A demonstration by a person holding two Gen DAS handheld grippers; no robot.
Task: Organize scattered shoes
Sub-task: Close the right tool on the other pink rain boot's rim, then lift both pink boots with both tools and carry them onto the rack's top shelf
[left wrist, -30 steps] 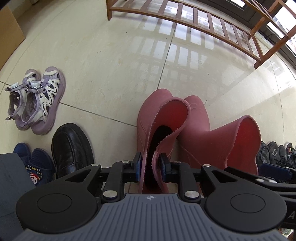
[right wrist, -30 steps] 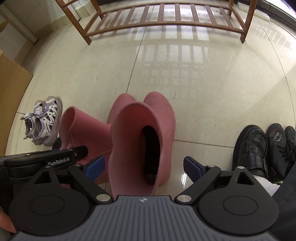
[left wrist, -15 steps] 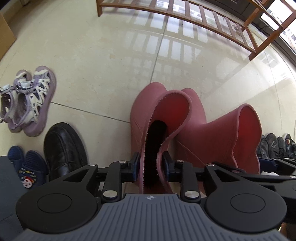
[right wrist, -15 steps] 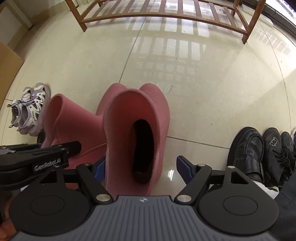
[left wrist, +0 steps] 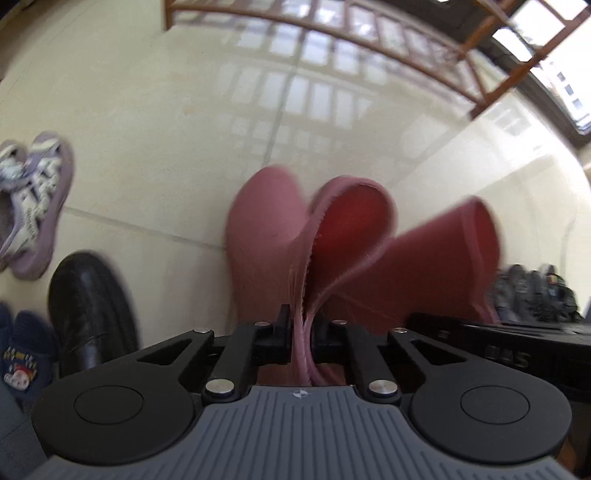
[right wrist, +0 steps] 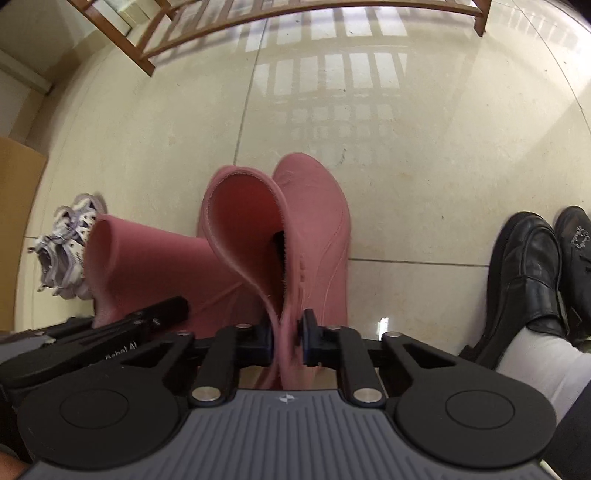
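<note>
Two pink rubber boots stand side by side on the tiled floor. In the left wrist view my left gripper (left wrist: 301, 332) has its jaws closing tight on the back cuff of the left boot (left wrist: 266, 229), which is squeezed flat between the pads. The right boot (left wrist: 443, 258) leans beside it. In the right wrist view my right gripper (right wrist: 288, 332) has its jaws closing on the cuff of the right boot (right wrist: 317, 221), pinched thin between the blue pads. The left boot (right wrist: 147, 266) and the left gripper's body (right wrist: 110, 332) show at the lower left.
A wooden slatted shoe rack (left wrist: 369, 33) (right wrist: 258, 14) stands beyond open floor. Purple sandals (left wrist: 33, 206), a black leather shoe (left wrist: 88, 306) and blue child's slippers (left wrist: 22, 350) lie left. Black shoes (right wrist: 528, 273) and a person's white sock (right wrist: 532, 362) are right.
The right gripper went from wide open around the right boot's cuff to shut on it and sank a little. The left gripper squeezed its cuff flat. The left boot's shaft has tilted.
</note>
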